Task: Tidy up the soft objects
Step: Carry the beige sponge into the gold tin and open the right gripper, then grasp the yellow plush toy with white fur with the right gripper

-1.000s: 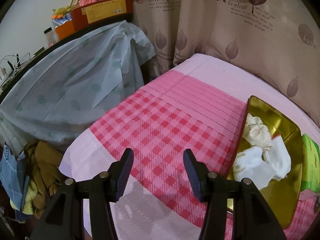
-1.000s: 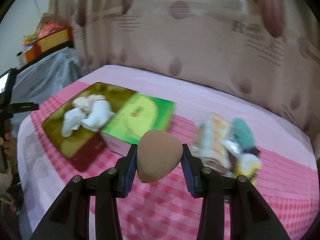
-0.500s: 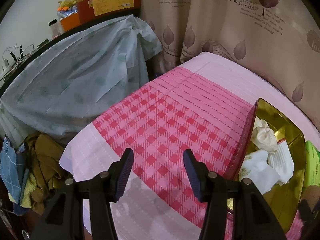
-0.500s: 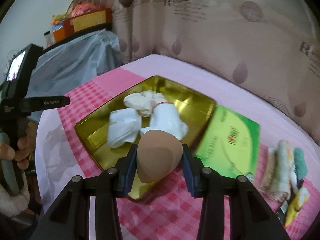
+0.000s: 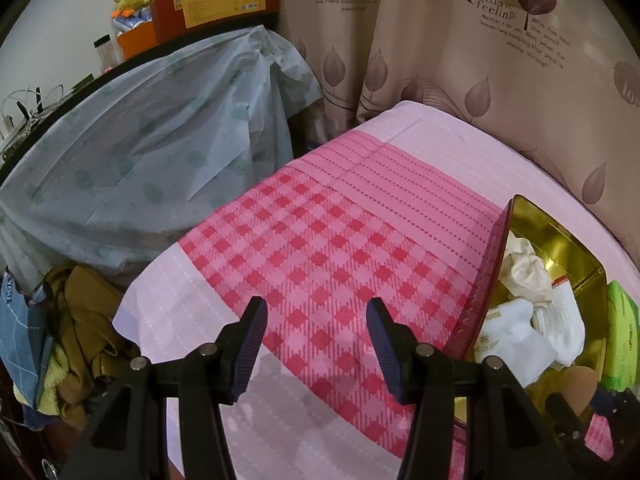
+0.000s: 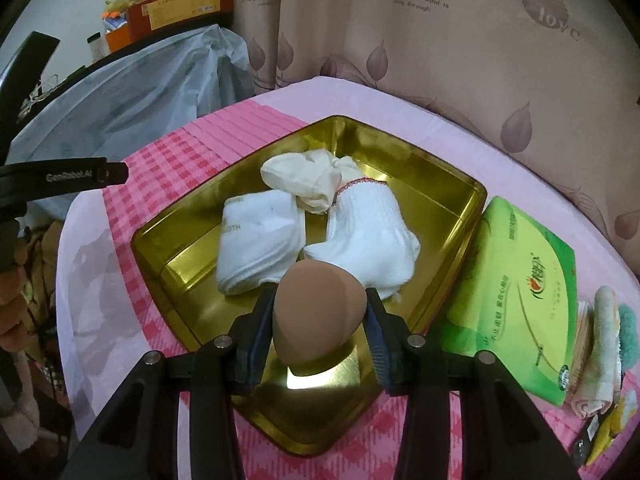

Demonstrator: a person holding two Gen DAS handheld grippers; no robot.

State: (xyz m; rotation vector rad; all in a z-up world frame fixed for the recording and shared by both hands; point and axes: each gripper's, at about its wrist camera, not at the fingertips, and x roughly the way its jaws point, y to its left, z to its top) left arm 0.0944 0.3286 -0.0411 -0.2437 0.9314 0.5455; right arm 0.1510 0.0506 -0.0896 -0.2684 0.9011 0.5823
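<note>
A brown egg-shaped sponge point(image 6: 318, 316) sits between the pads of my right gripper point(image 6: 321, 296). The jaws are opening, though both pads still touch it. It hangs just over the near corner of a gold tin point(image 6: 400, 148). Two white folded cloths point(image 6: 256, 240) point(image 6: 368, 232) and a cream one point(image 6: 304, 176) lie inside. In the left wrist view the same gold tin point(image 5: 560, 232) is at the right edge, with the sponge point(image 5: 576, 384) low beside it. My left gripper point(image 5: 316, 308) stands open and empty above the pink checked cloth point(image 5: 320, 240).
A green tissue pack point(image 6: 516, 280) lies right of the tin, with rolled towels point(image 6: 604, 340) beyond it. Furniture under a grey-blue sheet point(image 5: 140, 152) stands left of the table. Clothes point(image 5: 72, 340) are heaped below it. A curtain point(image 5: 480, 80) hangs behind.
My right gripper carried the sponge leftward from beside the green pack to over the tin, and came lower. The left gripper stayed in place, still open.
</note>
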